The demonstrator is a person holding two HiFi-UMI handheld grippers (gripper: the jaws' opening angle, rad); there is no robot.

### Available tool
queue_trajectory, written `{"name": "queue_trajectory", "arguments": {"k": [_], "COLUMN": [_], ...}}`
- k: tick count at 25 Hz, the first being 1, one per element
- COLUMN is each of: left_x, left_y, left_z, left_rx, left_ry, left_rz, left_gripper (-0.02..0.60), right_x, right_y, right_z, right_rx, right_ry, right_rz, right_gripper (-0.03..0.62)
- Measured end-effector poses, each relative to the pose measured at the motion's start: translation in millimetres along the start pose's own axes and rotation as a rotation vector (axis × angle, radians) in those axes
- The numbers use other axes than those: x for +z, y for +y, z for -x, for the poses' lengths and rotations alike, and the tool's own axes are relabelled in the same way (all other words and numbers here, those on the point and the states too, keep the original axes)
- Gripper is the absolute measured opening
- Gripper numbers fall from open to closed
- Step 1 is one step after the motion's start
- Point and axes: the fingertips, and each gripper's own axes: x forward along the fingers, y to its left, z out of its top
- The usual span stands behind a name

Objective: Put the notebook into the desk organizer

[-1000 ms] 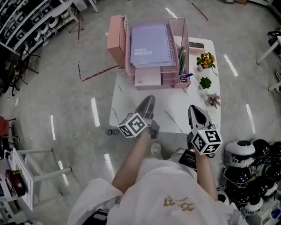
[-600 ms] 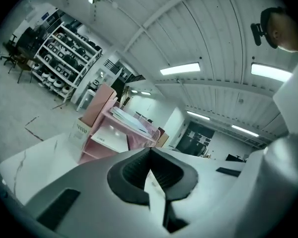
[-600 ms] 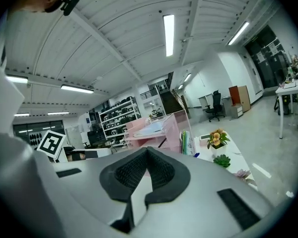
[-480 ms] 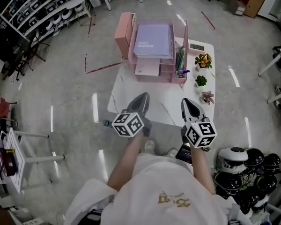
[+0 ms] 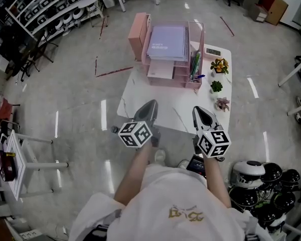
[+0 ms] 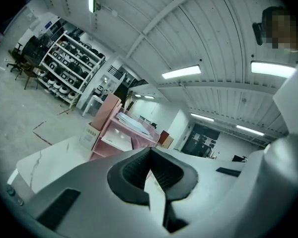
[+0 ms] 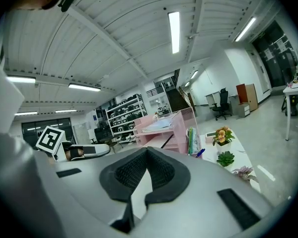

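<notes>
The lilac spiral notebook [image 5: 166,42] lies flat on the top tray of the pink desk organizer [image 5: 173,77] at the far end of the white table [image 5: 140,102]. My left gripper [image 5: 149,105] and right gripper [image 5: 200,111] hover over the table's near edge, well short of the organizer, both shut with nothing between the jaws. In the left gripper view the left gripper [image 6: 150,151] points at the organizer [image 6: 114,135] and notebook [image 6: 133,125]. In the right gripper view the right gripper [image 7: 147,151] faces the organizer [image 7: 175,132].
Pens [image 5: 195,64] stand in the organizer's right compartment. Three small potted plants [image 5: 216,86] line the table's right side. A pink box [image 5: 139,28] stands left of the organizer. Helmets [image 5: 263,177] sit on the floor at lower right, shelving [image 5: 45,9] at upper left.
Both grippers have drawn back a little from the organizer toward the table's near edge. The notebook has stayed on the top tray.
</notes>
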Motion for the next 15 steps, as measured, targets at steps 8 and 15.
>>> {"name": "queue_trajectory", "arguments": {"k": [8,15], "left_x": [-5.2,-6.5], "left_y": [-2.0,-8.9], "left_z": [1.6,5.1], "left_rx": [0.01,0.018], "left_ry": [0.004,0.001], "left_rz": [0.007,0.009], "left_gripper": [0.018,0.018], "right_x": [-0.5,0.5], "right_y": [-4.0,-5.3], "right_z": [6.5,15.8], "right_rx": [-0.003,0.003], "right_ry": [-0.006,-0.01], "right_rz": [-0.009,-0.013], "right_gripper": [0.012,0.012]}}
